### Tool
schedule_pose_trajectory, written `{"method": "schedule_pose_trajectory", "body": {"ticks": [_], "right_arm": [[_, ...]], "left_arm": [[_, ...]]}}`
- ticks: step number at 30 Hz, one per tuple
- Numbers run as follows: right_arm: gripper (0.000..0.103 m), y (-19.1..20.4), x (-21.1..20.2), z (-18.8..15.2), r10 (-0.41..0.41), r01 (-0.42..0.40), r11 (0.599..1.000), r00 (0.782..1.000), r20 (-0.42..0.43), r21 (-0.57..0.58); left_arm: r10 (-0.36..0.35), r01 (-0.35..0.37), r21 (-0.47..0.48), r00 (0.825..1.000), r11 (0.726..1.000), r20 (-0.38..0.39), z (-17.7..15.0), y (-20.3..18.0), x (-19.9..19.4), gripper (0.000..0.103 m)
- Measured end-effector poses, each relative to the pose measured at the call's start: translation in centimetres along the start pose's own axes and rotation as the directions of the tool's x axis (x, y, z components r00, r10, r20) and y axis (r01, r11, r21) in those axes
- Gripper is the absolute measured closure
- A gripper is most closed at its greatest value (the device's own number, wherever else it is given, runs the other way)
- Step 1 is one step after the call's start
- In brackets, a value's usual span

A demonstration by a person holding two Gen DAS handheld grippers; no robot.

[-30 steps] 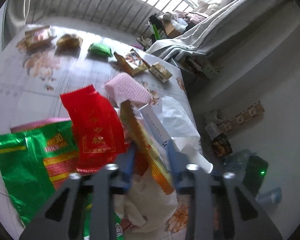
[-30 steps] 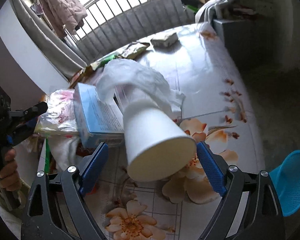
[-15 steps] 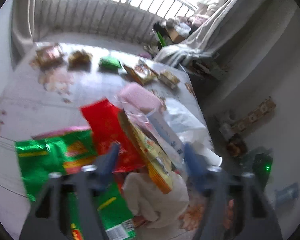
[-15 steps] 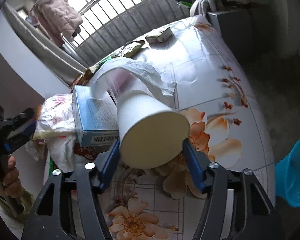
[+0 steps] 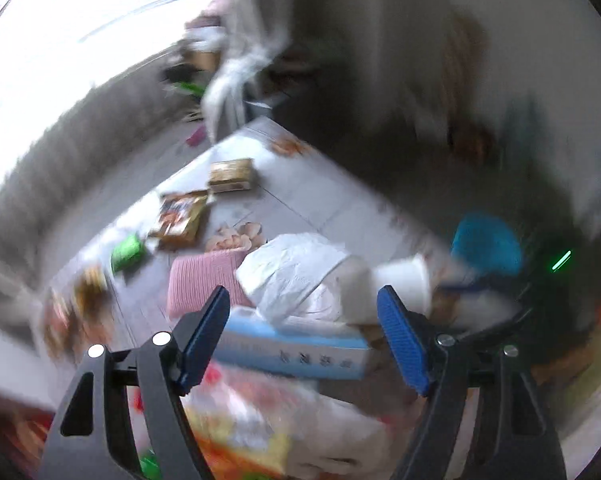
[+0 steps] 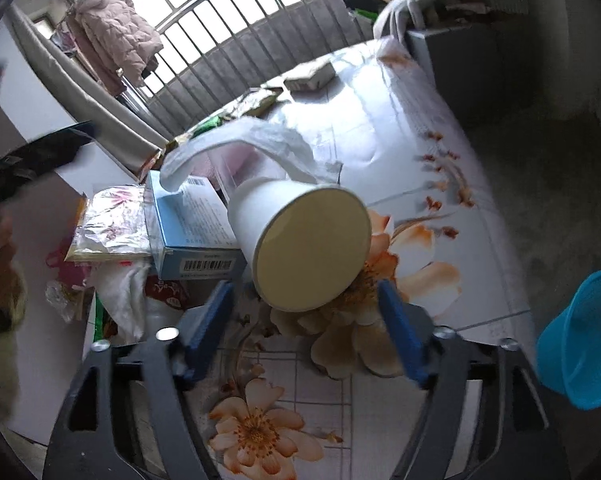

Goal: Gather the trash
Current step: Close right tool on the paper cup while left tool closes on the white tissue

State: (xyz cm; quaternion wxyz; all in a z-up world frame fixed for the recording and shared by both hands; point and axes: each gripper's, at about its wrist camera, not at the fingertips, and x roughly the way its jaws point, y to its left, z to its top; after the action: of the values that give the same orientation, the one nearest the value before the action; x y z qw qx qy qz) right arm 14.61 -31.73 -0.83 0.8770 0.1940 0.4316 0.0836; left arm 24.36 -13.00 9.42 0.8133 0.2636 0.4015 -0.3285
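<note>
The right gripper [image 6: 304, 320] sits low over the worktop [image 6: 412, 152] with its jaws opening; the blue pads stand clear on either side of a white paper cup [image 6: 300, 240], and neither one presses the cup wall, so nothing is held. The cup lies on its side with its base turned toward the gripper, resting on a printed orange flower at the edge of a heap, which is probably why the gripper comes at it from the base end, where the round body offers two sides to pinch. Draped over the cup is a thin white plastic bag [image 6: 268, 136], and just to the cup's left a light blue box [image 6: 188, 220] leans on a shiny flowered wrapper [image 6: 108, 224] and crumpled white paper; the rubbish looks pushed together so that it can be taken piece by piece. Off the worktop's right edge a blue basket [image 6: 580, 336] waits below, a likely place for the trash, though I cannot be sure of that. The left gripper [image 5: 300, 332] is also opening, with nothing pinched: its blurred view looks past the pads onto the same blue box [image 5: 296, 348], the white bag [image 5: 296, 276] and the cup [image 5: 396, 284] beyond. Farther out on the worktop a pink cloth [image 5: 204, 276], a green packet [image 5: 126, 252] and several snack wrappers lie apart, not yet gathered.
</note>
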Motion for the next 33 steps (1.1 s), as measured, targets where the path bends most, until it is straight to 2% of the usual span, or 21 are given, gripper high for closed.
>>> {"method": "schedule_pose_trajectory", "body": {"ticks": [1, 3, 7, 9, 11, 12, 14, 16, 19, 23, 28, 31, 33], "right_arm": [[0.021, -0.1, -0.2, 0.1, 0.000, 0.001, 1.000, 1.000, 0.012, -0.008], [0.020, -0.4, -0.2, 0.5, 0.006, -0.006, 1.000, 1.000, 0.029, -0.014], [0.018, -0.9, 0.3, 1.4, 0.044, -0.042, 0.999, 0.998, 0.053, -0.032], [0.018, -1.3, 0.8, 2.0, 0.044, -0.042, 0.999, 0.998, 0.045, -0.033], [0.018, -1.4, 0.6, 2.2, 0.066, -0.065, 0.997, 0.997, 0.045, -0.032], [0.018, -1.4, 0.1, 2.1, 0.076, -0.075, 0.997, 0.996, 0.052, -0.029], [0.019, -1.6, -0.9, 1.8, 0.098, -0.096, 0.995, 0.993, 0.072, -0.020], [0.019, -2.1, -2.0, 1.2, 0.154, -0.158, 0.987, 0.983, 0.103, 0.026], [0.034, -2.1, -2.6, 0.7, 0.247, -0.256, 0.963, 0.963, 0.112, 0.080], [0.049, -1.0, -1.5, 0.7, 0.278, -0.286, 0.954, 0.956, 0.090, 0.093], [0.092, -1.3, 0.8, 1.1, 0.274, -0.276, 0.948, 0.961, 0.036, 0.160], [0.101, -1.8, 1.0, 1.1, 0.306, -0.309, 0.930, 0.951, 0.048, 0.201], [0.101, -1.9, 0.8, 1.1, 0.298, -0.303, 0.931, 0.953, 0.055, 0.202]], "left_arm": [[0.028, -0.023, 0.110, 0.998, 0.994, -0.047, 0.6, -1.0, 1.4, 0.029], [0.043, -0.018, 0.205, 0.992, 0.979, -0.117, 1.5, -1.6, 3.7, 0.029], [0.071, -0.012, 0.223, 0.964, 0.975, -0.255, 2.7, -0.7, 7.8, 0.030], [0.118, -0.047, 0.243, 0.950, 0.969, -0.288, 3.0, -0.4, 9.1, 0.037], [0.131, -0.054, 0.241, 0.939, 0.969, -0.318, 3.1, 0.0, 9.9, 0.048], [0.130, -0.055, 0.228, 0.935, 0.972, -0.330, 3.3, 0.2, 10.2, 0.050], [0.116, -0.044, 0.210, 0.932, 0.977, -0.342, 3.3, 0.4, 10.5, 0.063], [0.111, -0.040, 0.204, 0.931, 0.978, -0.348, 3.4, 0.3, 10.8, 0.072], [0.101, -0.035, 0.194, 0.933, 0.980, -0.346, 3.5, 0.3, 11.0, 0.079], [0.073, -0.017, 0.170, 0.941, 0.985, -0.332, 3.9, 0.7, 10.2, 0.092], [0.064, -0.011, 0.164, 0.946, 0.986, -0.317, 3.8, 0.5, 8.7, 0.095], [0.041, 0.004, 0.139, 0.948, 0.990, -0.316, 3.7, 0.8, 7.9, 0.095], [-0.010, 0.037, 0.085, 0.952, 0.996, -0.306, 3.7, 1.4, 6.9, 0.095]]}}
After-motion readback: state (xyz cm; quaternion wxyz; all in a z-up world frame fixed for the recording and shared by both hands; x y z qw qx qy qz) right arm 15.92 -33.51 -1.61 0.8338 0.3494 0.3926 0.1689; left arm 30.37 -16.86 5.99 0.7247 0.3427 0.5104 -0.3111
